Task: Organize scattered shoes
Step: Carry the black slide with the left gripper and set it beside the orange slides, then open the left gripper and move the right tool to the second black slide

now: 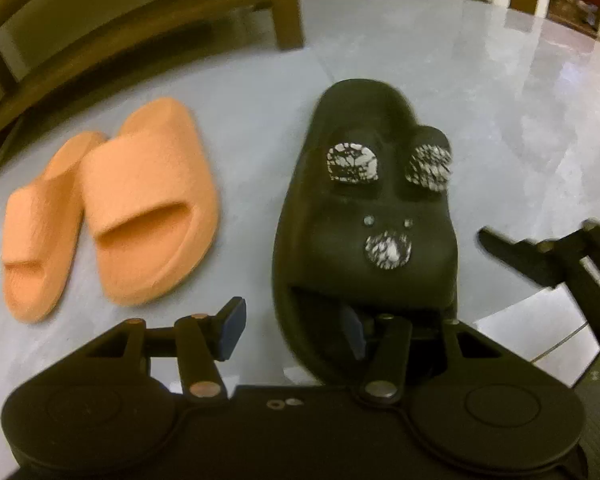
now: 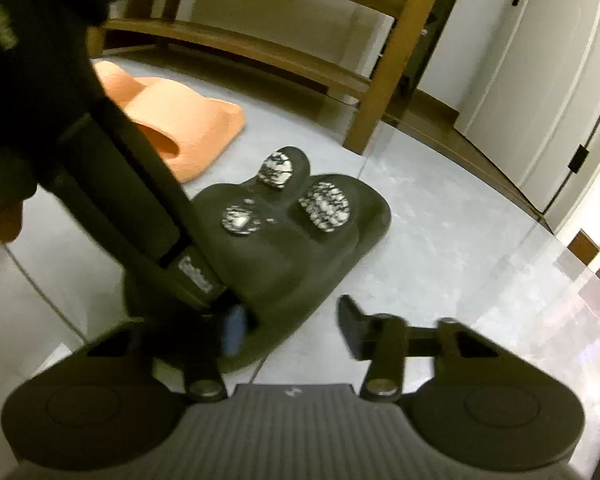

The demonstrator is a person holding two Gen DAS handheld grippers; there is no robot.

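A black slipper with speckled black-and-white ears and a snout lies on the grey floor, also seen in the right wrist view. My left gripper is open at its near end: one finger sits in the slipper's opening, the other stands clear outside the rim. My right gripper also stands open, the slipper's near edge between its fingers and the right finger clear of it. A pair of orange slippers lies side by side to the left.
A wooden rack stands behind the slippers, one leg close to the black slipper. White doors line the right side. The left gripper's body and a hand cross the right wrist view.
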